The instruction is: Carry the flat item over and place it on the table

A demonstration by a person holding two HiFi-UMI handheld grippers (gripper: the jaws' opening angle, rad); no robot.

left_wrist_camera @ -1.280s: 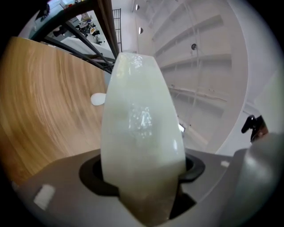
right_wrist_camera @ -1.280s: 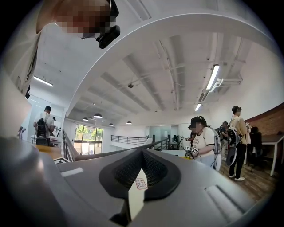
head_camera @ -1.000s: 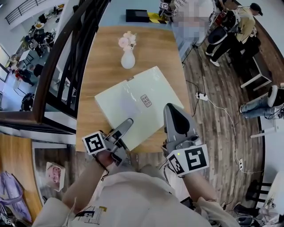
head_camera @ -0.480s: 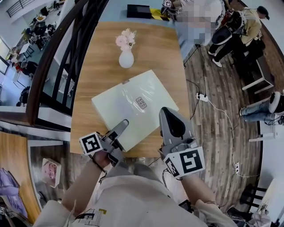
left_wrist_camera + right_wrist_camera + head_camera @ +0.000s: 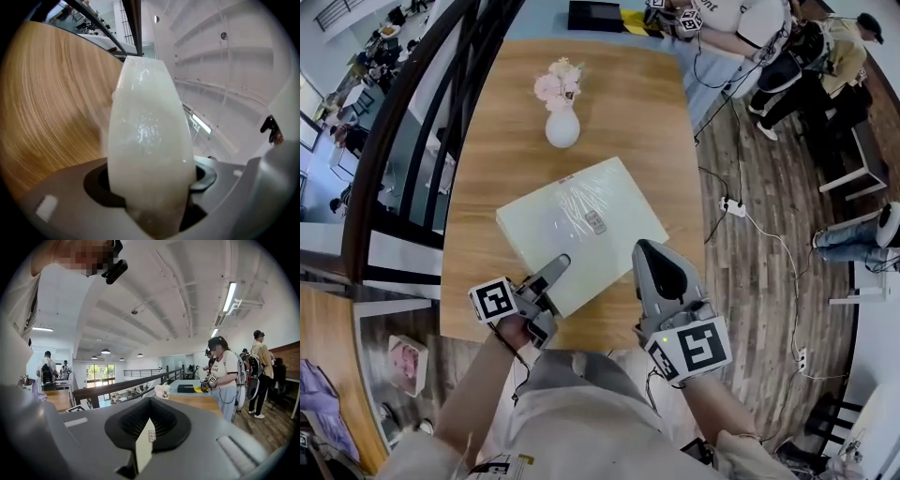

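While the left tool (image 5: 555, 274) and right tool (image 5: 649, 255) clamp the panel (image 5: 581, 225) at its near edge, it is mid-frame over the table (image 5: 619, 103); higher up, a vase (image 5: 562, 127) holds flowers (image 5: 555, 84).

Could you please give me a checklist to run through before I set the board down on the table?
1. Left gripper shut on the board: ok, the board fills its fingers in the left gripper view.
2. Right gripper shut on the board: ok, the board's edge sits between its fingers.
3. Board over the table: ok, all four corners lie over the wood.
4. Vase out of the way: ok, it stands apart, beyond the far corner.
5. Board already touching the table: cannot tell.
6. Board level: cannot tell.
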